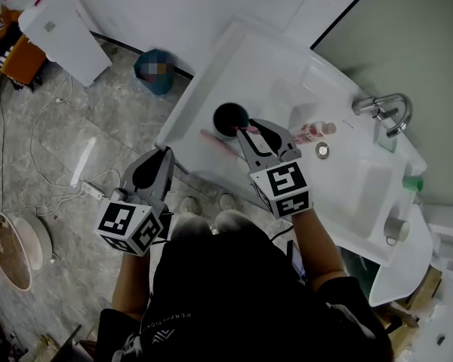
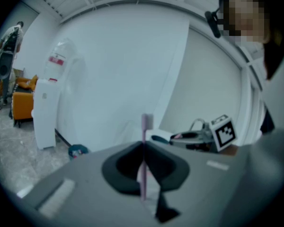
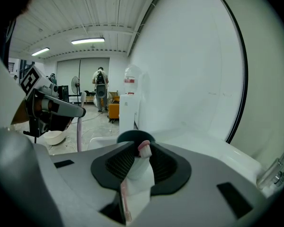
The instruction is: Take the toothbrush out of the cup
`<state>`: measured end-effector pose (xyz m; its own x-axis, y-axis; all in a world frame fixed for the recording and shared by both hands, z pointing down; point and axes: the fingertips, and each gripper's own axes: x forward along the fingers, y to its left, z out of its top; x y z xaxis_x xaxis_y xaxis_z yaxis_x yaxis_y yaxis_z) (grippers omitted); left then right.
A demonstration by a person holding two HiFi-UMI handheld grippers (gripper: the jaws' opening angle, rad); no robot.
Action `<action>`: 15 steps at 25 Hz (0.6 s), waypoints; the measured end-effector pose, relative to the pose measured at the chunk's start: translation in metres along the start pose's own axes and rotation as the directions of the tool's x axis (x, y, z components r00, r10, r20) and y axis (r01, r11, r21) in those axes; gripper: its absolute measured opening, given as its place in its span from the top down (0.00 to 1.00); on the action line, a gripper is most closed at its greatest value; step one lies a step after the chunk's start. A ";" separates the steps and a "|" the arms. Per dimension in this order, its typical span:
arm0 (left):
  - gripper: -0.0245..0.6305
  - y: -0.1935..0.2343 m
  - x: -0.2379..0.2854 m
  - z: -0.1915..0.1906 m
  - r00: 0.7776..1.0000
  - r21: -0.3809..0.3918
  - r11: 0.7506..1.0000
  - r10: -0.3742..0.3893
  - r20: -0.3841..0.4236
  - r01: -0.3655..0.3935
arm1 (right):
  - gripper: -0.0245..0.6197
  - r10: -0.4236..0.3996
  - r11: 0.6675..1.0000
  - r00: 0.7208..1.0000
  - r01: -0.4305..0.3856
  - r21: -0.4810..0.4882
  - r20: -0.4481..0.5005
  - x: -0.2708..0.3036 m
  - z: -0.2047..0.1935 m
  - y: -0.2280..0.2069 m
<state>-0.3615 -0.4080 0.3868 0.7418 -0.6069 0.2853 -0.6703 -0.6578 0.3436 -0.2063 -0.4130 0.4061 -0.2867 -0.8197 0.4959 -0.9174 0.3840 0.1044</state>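
We see two toothbrushes, one at each hand-held gripper. The left hand-held gripper (image 2: 143,148) has its jaws closed narrow on the handle of an upright toothbrush (image 2: 146,126), which is pale pink. Its head stands above the jaws. This gripper is off the front edge of the white worktop (image 1: 272,74), over the floor and well apart from the cup (image 1: 231,118).

The right hand-held gripper (image 1: 251,132) reaches over the worktop with its tips just beside the rim of the cup. Its jaws stand partly apart. Between them lies a white-bristled toothbrush (image 3: 144,149), its head at the fingertips, nearest the cup, and its pink handle running back along the gap toward the camera. A thin slit shows on either side of the head, and we do not see the pads press on it.

The cup is dark and round and stands upright near the worktop's front edge. Its inside is only a dark hollow, and we cannot tell what it holds.

A thin pink stick (image 1: 217,142) lies on the worktop in front of the cup, to the left of the right gripper. A pink-and-white container (image 1: 314,132) lies on its side to the right of that gripper, close to the drain (image 1: 322,151) of the basin, with the faucet (image 1: 385,110) behind.
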 end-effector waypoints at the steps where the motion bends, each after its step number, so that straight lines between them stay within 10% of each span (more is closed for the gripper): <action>1: 0.93 0.001 0.000 0.000 1.000 0.000 1.000 0.000 0.002 0.000 | 0.82 0.002 1.000 1.000 -0.002 -0.001 -0.001 0.001 0.000 0.001; 15: 0.93 0.004 -0.002 0.009 1.000 0.002 1.000 0.001 0.026 -0.001 | 0.89 0.013 0.999 1.000 -0.014 -0.033 -0.024 0.005 0.002 0.007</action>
<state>-0.3657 -0.4136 0.3797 0.7403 -0.6191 0.2619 -0.6711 -0.6580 0.3414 -0.2141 -0.4150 0.4074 -0.2916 -0.8041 0.5180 -0.9037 0.4092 0.1265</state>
